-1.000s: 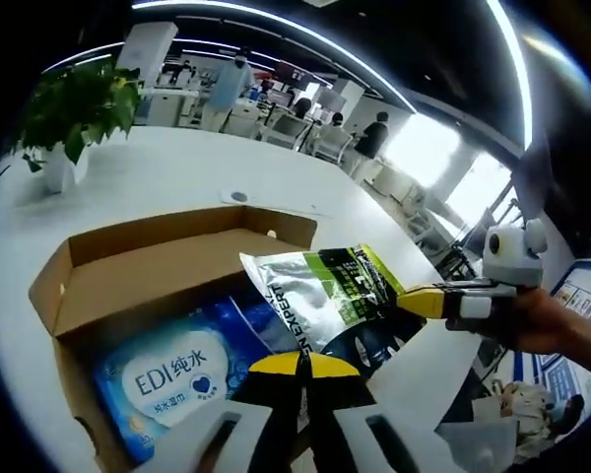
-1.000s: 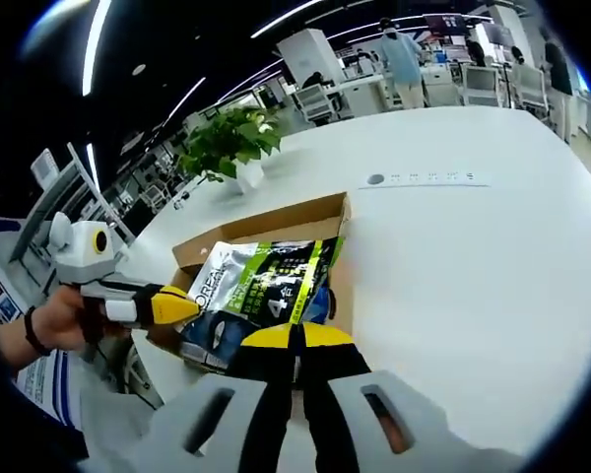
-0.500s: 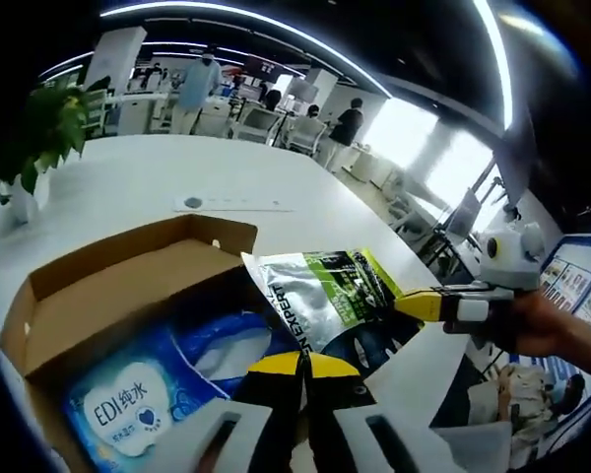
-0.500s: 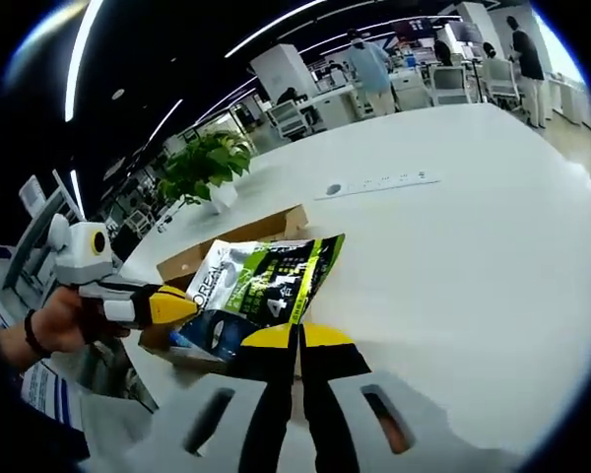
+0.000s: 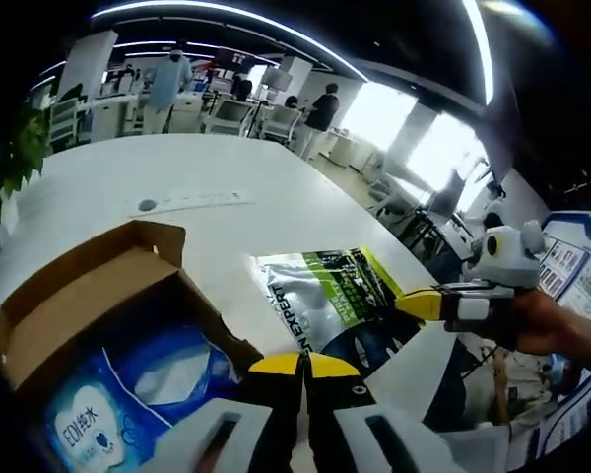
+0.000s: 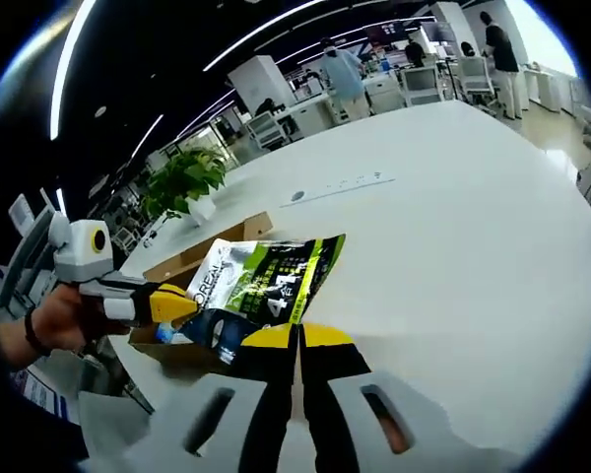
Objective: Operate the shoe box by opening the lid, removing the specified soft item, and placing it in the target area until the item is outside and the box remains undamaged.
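Both my tools, left tool (image 5: 303,367) and right tool (image 6: 296,339), clamp near edges of the sachet (image 5: 337,296), held flat above the worktop (image 6: 453,207), clear of the shoe box (image 5: 69,296); bare worktop lies beyond

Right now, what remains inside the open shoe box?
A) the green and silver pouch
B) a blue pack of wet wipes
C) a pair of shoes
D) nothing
B: in the left gripper view the blue wet wipes pack lies in the cardboard shoe box, while both grippers hold the green and silver pouch clear of the box.
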A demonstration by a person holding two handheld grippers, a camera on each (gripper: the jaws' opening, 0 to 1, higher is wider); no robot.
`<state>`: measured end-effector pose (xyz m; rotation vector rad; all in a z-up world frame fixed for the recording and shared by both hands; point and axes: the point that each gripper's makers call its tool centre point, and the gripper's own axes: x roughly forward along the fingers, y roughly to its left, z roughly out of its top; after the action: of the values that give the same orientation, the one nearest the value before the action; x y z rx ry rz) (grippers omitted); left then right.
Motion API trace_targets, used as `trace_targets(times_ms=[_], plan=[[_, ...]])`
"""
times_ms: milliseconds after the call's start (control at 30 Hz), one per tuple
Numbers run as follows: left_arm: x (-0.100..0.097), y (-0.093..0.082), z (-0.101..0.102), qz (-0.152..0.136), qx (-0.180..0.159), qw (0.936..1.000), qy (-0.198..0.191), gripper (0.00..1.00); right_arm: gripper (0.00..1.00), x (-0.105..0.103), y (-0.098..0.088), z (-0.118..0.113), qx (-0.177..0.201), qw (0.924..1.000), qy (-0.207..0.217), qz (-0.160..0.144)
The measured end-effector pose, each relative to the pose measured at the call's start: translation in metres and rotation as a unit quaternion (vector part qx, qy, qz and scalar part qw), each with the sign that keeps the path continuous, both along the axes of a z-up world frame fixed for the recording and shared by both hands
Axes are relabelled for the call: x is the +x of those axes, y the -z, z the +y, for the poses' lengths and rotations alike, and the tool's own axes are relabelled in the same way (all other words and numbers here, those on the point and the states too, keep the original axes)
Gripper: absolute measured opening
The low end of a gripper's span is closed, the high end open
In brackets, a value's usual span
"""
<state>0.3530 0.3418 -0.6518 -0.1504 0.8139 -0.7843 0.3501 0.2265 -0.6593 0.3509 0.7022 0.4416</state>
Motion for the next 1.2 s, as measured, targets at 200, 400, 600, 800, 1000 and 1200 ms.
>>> trace_targets(times_ms=[200, 400, 600, 800, 1000, 1200], plan=[[-0.004, 0.004, -0.021, 0.001, 0.006, 0.9997, 0.023, 0.0, 0.0, -0.007, 0.003, -0.024, 0.0, 0.9998, 0.02, 0.002], [-0.007, 0.01, -0.037, 0.006, 0.01, 0.9992, 0.039, 0.0, 0.0, -0.014, 0.011, -0.041, 0.0, 0.9995, 0.031, 0.009], [-0.003, 0.018, -0.047, 0.008, 0.016, 0.9987, 0.049, 0.0, 0.0, -0.014, 0.015, -0.051, 0.0, 0.9992, 0.037, 0.014], [0.002, 0.02, -0.055, 0.004, 0.028, 0.9977, 0.061, 0.0, 0.0, -0.007, 0.019, -0.058, -0.004, 0.9992, 0.034, 0.019], [0.011, 0.025, -0.059, -0.001, 0.042, 0.9967, 0.07, 0.0, 0.0, 0.007, 0.019, -0.062, -0.008, 0.9993, 0.03, 0.02], [0.018, 0.036, -0.064, -0.012, 0.075, 0.9932, 0.088, 0.01, 0.0, 0.02, 0.028, -0.066, -0.018, 0.9993, 0.017, 0.029]])
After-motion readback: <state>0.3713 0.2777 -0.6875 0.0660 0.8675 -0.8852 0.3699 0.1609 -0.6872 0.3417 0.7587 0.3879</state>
